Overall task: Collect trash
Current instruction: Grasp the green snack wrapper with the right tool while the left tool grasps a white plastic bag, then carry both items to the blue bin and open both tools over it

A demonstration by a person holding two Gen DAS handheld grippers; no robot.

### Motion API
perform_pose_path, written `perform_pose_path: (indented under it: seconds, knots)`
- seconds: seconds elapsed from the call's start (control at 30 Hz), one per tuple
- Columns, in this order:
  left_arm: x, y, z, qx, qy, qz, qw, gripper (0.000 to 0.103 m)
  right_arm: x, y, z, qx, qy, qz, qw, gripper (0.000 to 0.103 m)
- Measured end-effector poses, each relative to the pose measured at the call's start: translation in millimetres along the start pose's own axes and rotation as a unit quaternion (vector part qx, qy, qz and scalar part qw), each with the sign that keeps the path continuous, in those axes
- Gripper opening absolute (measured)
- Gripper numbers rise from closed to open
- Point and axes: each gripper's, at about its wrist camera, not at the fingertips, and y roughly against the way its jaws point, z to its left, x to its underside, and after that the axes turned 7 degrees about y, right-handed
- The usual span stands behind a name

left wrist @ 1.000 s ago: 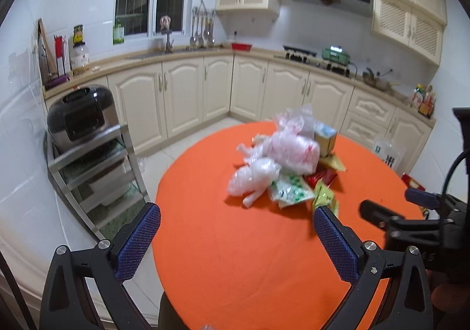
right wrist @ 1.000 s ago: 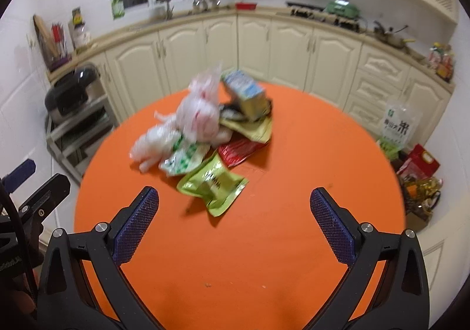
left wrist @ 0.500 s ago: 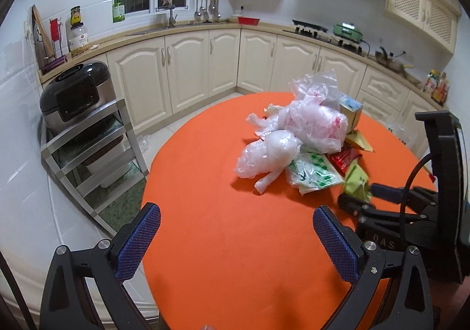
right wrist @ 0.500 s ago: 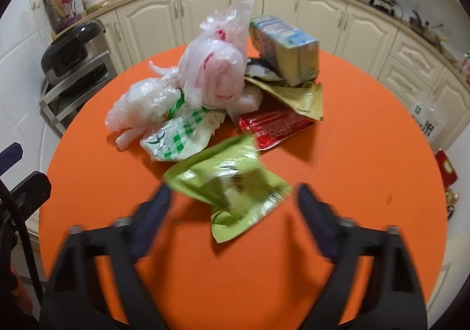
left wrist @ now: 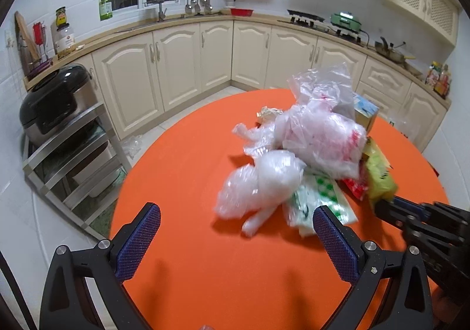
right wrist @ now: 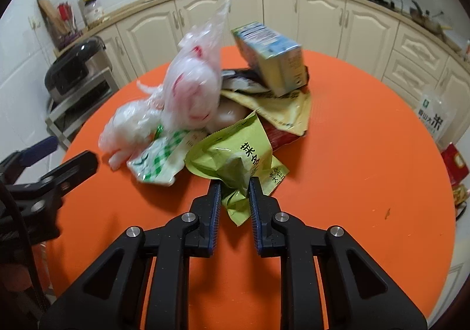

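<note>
Home kitchen — cream cabinets [left wrist: 176, 65], stove [left wrist: 305, 18], hanging utensils [left wrist: 199, 1]

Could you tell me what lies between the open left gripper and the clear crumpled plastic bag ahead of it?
Only bare orange table separates the left gripper from the clear plastic bag, as its own wrist view shows.

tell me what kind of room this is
A home kitchen, most likely. Cream cabinets run under a curved counter that carries a gas stove, utensils hang on a wall rack beside the window, and a black cooker sits on a steel rack. The trash lies on a round orange table.
</note>
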Motion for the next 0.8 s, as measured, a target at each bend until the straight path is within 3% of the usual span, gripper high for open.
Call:
perform_pose_path:
  seconds: [0.13,0.23,0.3,0.37,0.8]
  knots:
    - [-18,-32,-2,0.003,0.0,0.015,0.9999,0.101,-3,-2,-6,-0.002,-0.005,0.0,1.0,0.017]
    - [-26,-49,-4,-0.002,-0.005,0.019,0.9998,0.092,-3,-5,-12,-0.007,-0.012,0.0,1.0,0.017]
    - [-31,-62,-4,0.006,-0.008,0.031,0.9995,0.062,-2,-6,-15,-0.012,-0.015,0.0,1.0,0.017]
    - [-32,-71,-2,0.012,-0.004,0.041,0.9991,0.051,-1,-7,-18,-0.017,-0.019,0.0,1.0,0.016]
    - [-25,-39,14,0.02,-0.007,-0.016,0.9997,0.044,11,15,-38,-0.053,-0.054,-0.028,0.997,0.014]
